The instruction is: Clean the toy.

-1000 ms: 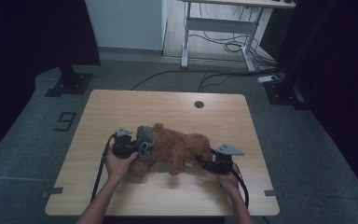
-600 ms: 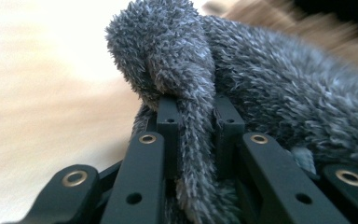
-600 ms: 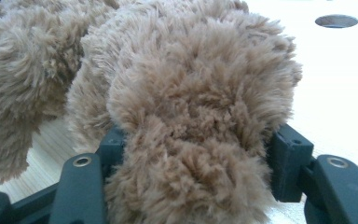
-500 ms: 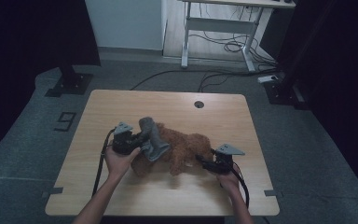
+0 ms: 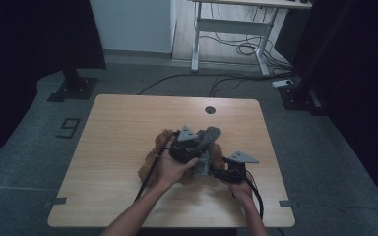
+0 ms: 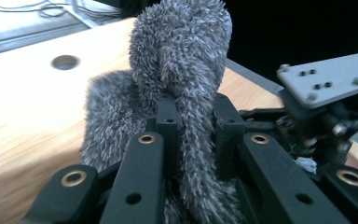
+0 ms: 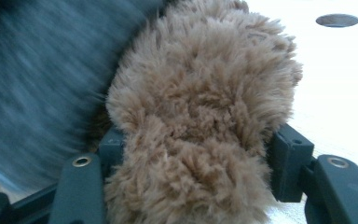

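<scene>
Left gripper [image 6: 193,126]: its two black jaws are pinched on a fold of the shaggy grey plush fabric piece [image 6: 177,70], which rises between them and curls over at 12 o'clock; in the high view this gripper [image 5: 186,146] sits near the table's middle, held in the person's left hand [image 5: 172,167].
Right gripper [image 7: 200,158]: its jaws are clamped on a thick tuft of the fluffy tan-brown plush fabric piece [image 7: 205,107], which bulges out between them; in the high view it [image 5: 222,173] lies at 4 o'clock from the left gripper, close beside it.
Grey fabric, place: in the high view it [image 5: 205,150] hangs from the left gripper, lifted above the tan piece and draping down toward 5 o'clock.
Tan fabric, place: it [image 5: 152,155] lies on the light wooden rectangular table [image 5: 118,128], spreading from 9 o'clock of the left gripper across to the right gripper.
Table detail: a small round hole [image 5: 209,109] sits at 12 o'clock near the far edge, well apart from the fabrics.
</scene>
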